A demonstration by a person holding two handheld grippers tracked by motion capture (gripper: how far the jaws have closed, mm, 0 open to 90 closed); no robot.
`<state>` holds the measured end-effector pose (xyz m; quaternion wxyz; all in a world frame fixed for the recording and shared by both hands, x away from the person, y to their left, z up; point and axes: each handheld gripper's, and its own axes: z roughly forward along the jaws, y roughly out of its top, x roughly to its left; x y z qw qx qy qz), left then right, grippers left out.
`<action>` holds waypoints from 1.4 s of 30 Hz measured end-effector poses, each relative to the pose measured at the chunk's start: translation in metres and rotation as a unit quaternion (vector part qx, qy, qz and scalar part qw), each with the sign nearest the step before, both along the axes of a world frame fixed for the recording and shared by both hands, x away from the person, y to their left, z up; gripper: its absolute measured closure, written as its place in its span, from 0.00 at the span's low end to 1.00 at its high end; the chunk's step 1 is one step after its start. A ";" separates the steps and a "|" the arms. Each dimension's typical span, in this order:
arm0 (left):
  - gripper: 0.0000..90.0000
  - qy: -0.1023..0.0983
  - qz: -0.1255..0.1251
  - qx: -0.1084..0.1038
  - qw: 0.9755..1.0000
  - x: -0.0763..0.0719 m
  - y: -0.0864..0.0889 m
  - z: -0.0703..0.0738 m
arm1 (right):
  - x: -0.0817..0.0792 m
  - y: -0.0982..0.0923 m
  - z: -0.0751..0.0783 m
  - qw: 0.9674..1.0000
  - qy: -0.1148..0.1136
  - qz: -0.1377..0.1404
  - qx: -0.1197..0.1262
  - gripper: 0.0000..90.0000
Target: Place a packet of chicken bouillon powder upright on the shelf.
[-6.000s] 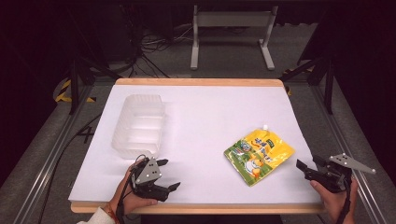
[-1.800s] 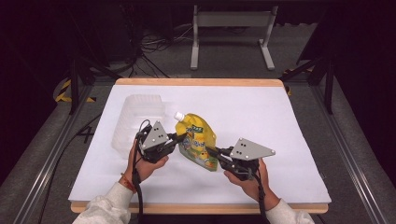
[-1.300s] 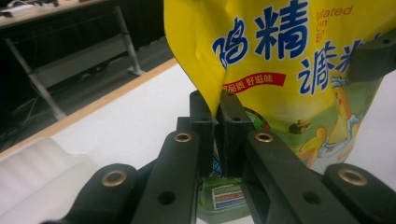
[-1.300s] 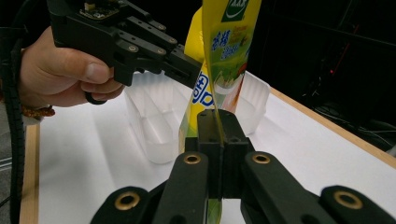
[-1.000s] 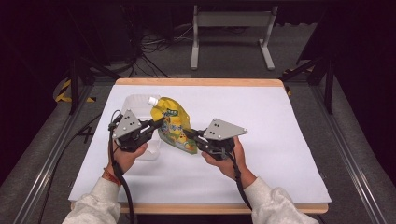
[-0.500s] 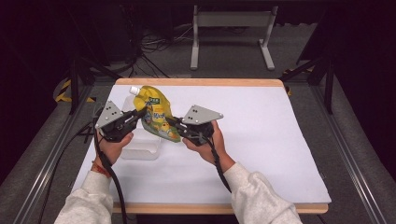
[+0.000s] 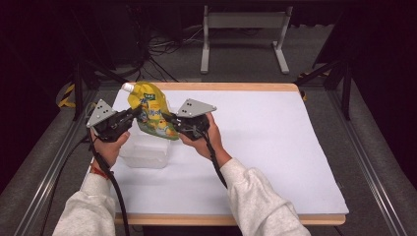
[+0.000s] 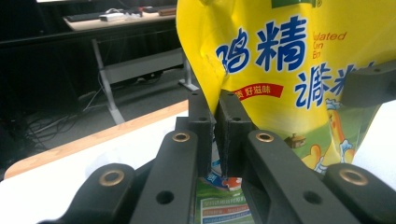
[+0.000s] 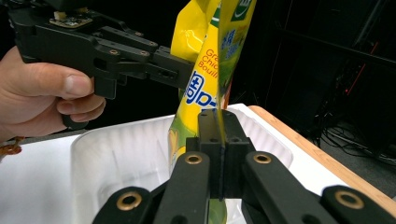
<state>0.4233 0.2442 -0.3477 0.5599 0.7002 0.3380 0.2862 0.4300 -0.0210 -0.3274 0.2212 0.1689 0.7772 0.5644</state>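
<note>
Yellow pouch [image 7: 152, 113] | edges pinched by left claw [image 7: 134, 114], right claw [image 7: 168, 118] | above clear tray [image 7: 145, 152]

1. The white table top [image 7: 275, 142] is the brightest thing in the high view, lit evenly from above; everything beyond its edges falls off into a dim, almost black room.
2. Shadows on that table top are faint and soft, just beneath the sleeves and hands.
3. The high view is slightly soft and grainy, with no clear bending at its edges.
4. In the left gripper view the yellow pouch [image 8: 289, 70] is brightly lit and its print reads sharply, while the nearest parts of the black jaws below it are blurred.
5. In the right gripper view the clear tray [image 9: 116, 158] glows pale, nearly washed out; behind it the background is dark.
</note>
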 end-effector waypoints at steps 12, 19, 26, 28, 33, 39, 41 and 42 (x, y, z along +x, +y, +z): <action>0.94 0.001 0.021 -0.041 0.999 0.011 0.021 -0.013 | 0.018 0.022 -0.015 1.000 0.005 -0.005 0.008 1.00; 0.95 0.004 0.022 -0.043 0.999 0.015 0.023 -0.017 | 0.026 0.024 -0.024 1.000 0.013 -0.013 0.009 1.00; 0.96 -0.014 0.026 -0.043 0.999 0.017 0.024 -0.008 | 0.030 0.026 -0.013 1.000 -0.006 -0.018 0.012 1.00; 0.96 -0.015 0.028 -0.044 0.999 0.020 0.025 -0.009 | 0.032 0.028 -0.012 1.000 -0.009 -0.020 0.009 1.00; 0.96 -0.005 0.030 -0.049 0.998 0.024 0.028 -0.017 | 0.036 0.032 -0.017 1.000 -0.006 -0.024 0.006 1.00; 0.95 0.014 0.027 -0.046 0.998 0.029 0.028 -0.026 | 0.042 0.032 -0.029 0.999 0.007 -0.030 0.009 1.00; 0.95 0.018 0.025 -0.039 0.999 0.030 0.028 -0.028 | 0.042 0.032 -0.033 0.999 0.011 -0.030 0.008 1.00; 0.95 0.022 0.024 -0.037 0.999 0.030 0.028 -0.029 | 0.042 0.032 -0.035 0.999 0.015 -0.029 0.010 1.00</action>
